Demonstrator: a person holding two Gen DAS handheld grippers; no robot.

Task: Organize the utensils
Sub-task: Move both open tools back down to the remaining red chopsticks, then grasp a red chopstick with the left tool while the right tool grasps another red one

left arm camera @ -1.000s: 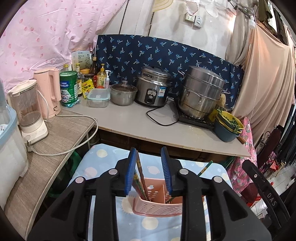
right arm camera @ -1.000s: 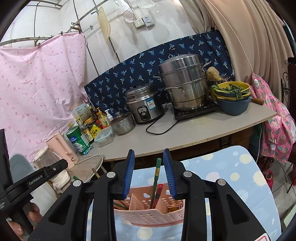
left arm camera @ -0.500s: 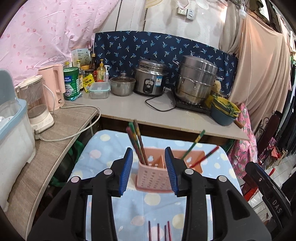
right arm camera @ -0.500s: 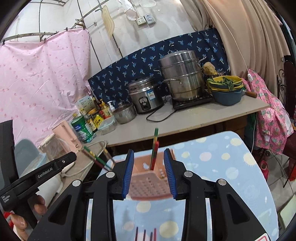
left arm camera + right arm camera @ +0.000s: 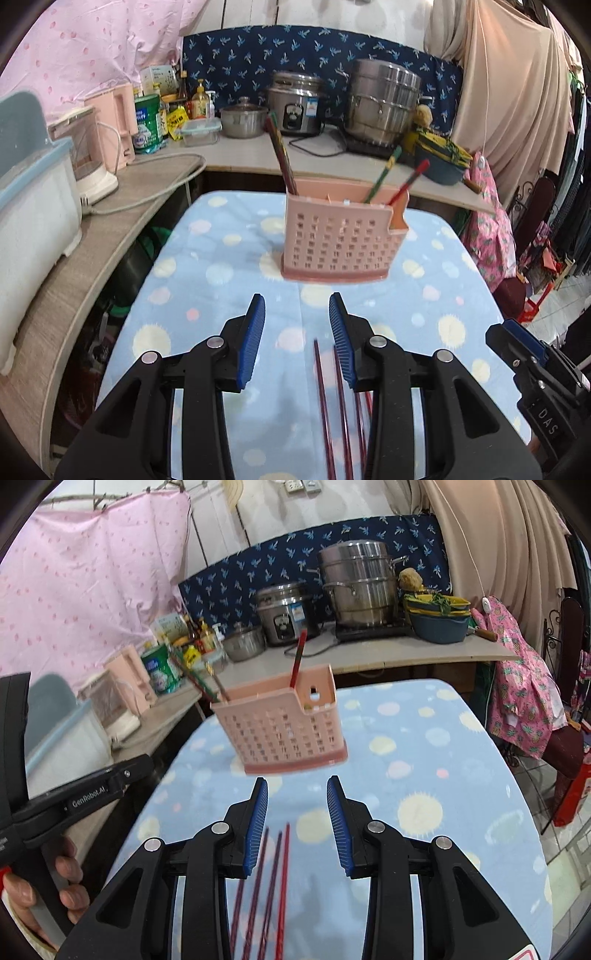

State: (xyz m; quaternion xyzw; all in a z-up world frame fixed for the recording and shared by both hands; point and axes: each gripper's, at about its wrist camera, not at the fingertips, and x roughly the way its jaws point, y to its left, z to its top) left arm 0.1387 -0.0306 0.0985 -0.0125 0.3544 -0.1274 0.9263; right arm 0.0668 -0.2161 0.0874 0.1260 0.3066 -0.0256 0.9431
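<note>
A pink perforated utensil holder stands on the dotted blue tablecloth. Several red and green chopsticks lean out of it. Several dark red chopsticks lie loose on the cloth, nearer than the holder. My left gripper hovers open above their far ends, nothing between its blue pads. My right gripper is open too and holds nothing; the loose chopsticks lie below its left finger. The left gripper's black body shows at the right wrist view's left edge, held by a hand.
Behind the table runs a counter with a rice cooker, a steel steamer pot, stacked bowls, a small pot and bottles. A side shelf at the left holds a pink kettle, a blender and a white bin. A chair with pink cloth stands at the right.
Both grippers have drawn back and down from above the holder, which now stands ahead of them. The loose chopsticks on the cloth have come into view beneath the fingers.
</note>
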